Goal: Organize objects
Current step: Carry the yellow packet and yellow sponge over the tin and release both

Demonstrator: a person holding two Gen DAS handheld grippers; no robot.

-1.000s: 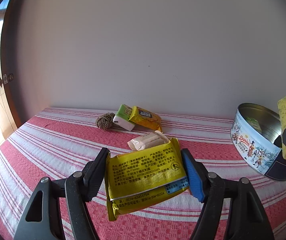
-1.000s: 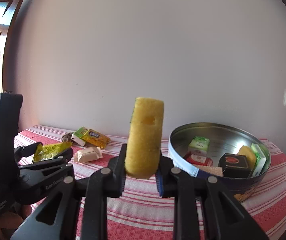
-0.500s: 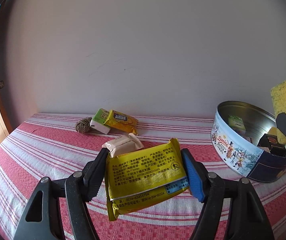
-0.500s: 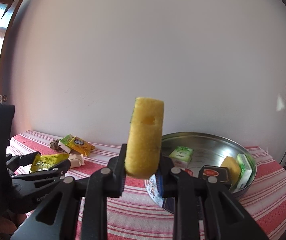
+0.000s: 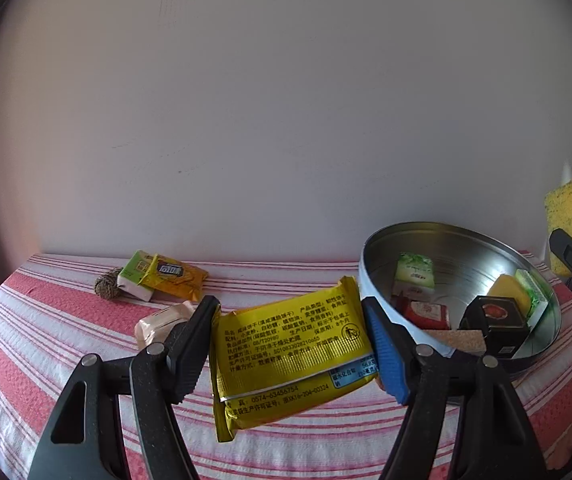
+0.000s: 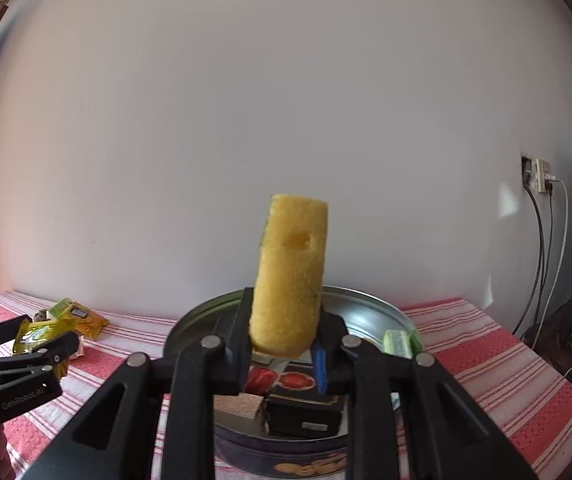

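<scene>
**Inspector A:** Left gripper [image 5: 290, 344] is pinching the yellow biscuit packet [image 5: 286, 356] by its two side edges, held above the striped worktop [image 5: 45, 344], just beside the round tin [image 5: 462, 240]. Right gripper [image 6: 283, 344] is clamped on the yellow sponge [image 6: 292, 276], which stands upright directly over the tin.

**Inspector B:** Risks?

**Inspector A:** In my judgement, three. The tin already holds a black box [image 6: 306, 404], a red packet [image 5: 426, 314], a green carton [image 5: 414, 272] and more, so a broad packet may land tilted on the rim and slide out. Both grippers converge on one opening; they could collide. The packet is slick foil gripped only at its edges, so it may buckle and slip.

**Inspector B:** Outstanding items?

**Inspector A:** Loose snacks [image 5: 165, 278] and a twine ball [image 5: 105, 284] sit at the worktop's far side.
</scene>
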